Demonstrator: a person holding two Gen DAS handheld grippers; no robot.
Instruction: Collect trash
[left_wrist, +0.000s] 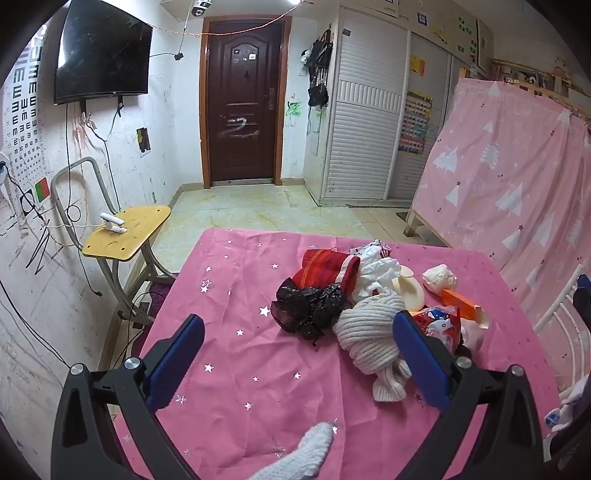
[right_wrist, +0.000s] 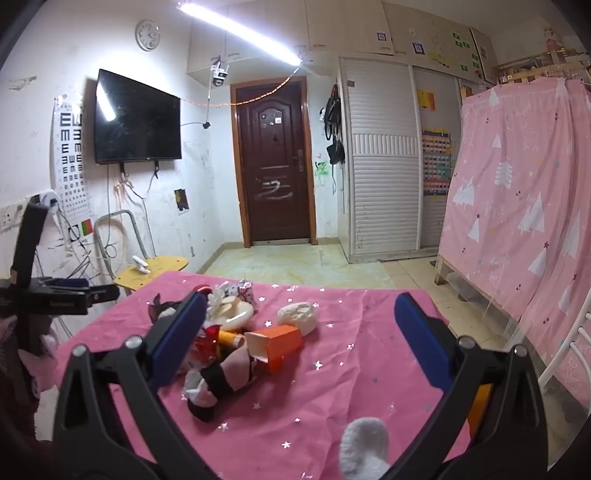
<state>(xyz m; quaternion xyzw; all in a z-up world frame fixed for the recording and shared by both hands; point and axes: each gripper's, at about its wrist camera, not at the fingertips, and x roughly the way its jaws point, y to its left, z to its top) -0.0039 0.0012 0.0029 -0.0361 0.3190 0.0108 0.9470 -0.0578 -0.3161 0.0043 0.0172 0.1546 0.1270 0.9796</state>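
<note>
Behind wide-apart left gripper (left_wrist: 299, 345) and right gripper (right_wrist: 299, 334), half-hidden trash pile (left_wrist: 373, 299), perhaps wrappers.

Small room, marked white walls. Dark door (right_wrist: 275, 162) stood at the far end, tile floor (right_wrist: 295, 266) before it. TV (right_wrist: 137, 118), eye chart (right_wrist: 72, 155) and clock (right_wrist: 147, 35) on left wall. Louvred wardrobe (right_wrist: 384, 162) right; pink curtain (right_wrist: 524, 206) beside it. Ceiling tube light (right_wrist: 240, 31) lit.

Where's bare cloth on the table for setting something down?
Free: the pink tablecloth left of the black plastic bag, out to the table edge, and the near strip right of the orange carton. Crowded: the middle, around the white knitted cloth.
</note>
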